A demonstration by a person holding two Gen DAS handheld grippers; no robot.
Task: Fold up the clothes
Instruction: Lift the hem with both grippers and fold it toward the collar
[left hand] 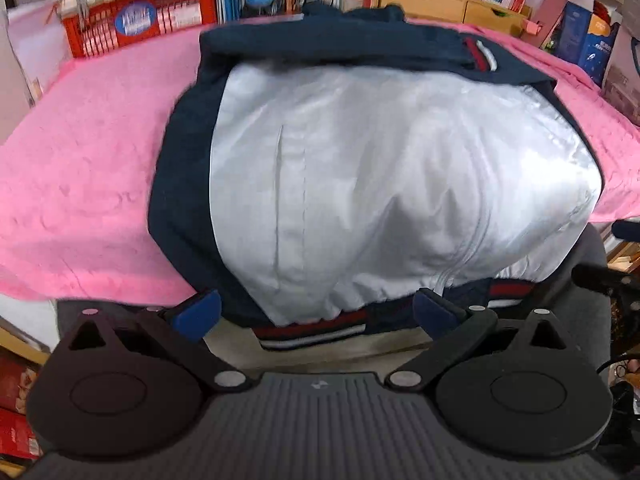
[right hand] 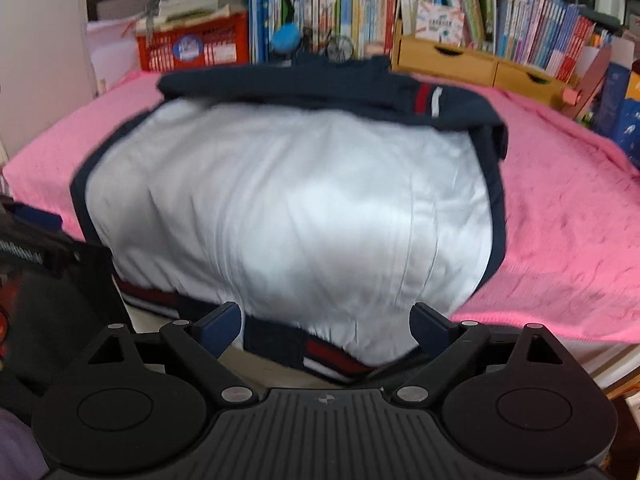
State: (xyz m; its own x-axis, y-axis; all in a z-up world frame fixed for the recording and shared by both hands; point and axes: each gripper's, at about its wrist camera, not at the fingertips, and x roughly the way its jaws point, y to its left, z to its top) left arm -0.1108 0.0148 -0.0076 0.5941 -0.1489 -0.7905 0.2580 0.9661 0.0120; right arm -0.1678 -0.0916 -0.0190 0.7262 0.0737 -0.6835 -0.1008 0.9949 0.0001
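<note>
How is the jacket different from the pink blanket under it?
The jacket is navy outside with shiny white lining showing; the blanket is pink all over. The jacket is folded into a puffy bundle; the blanket is spread flat. The jacket has red and white stripes on its hem; the blanket has none. Both are soft cloth, and both hang a little over the near edge.

red crate sticker (right hand: 191,49) and book spines (right hand: 352,12), lettering too blurred to read

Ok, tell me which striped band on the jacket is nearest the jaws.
The hem band at the jacket's near edge; the cuff band lies at the far side.
</note>
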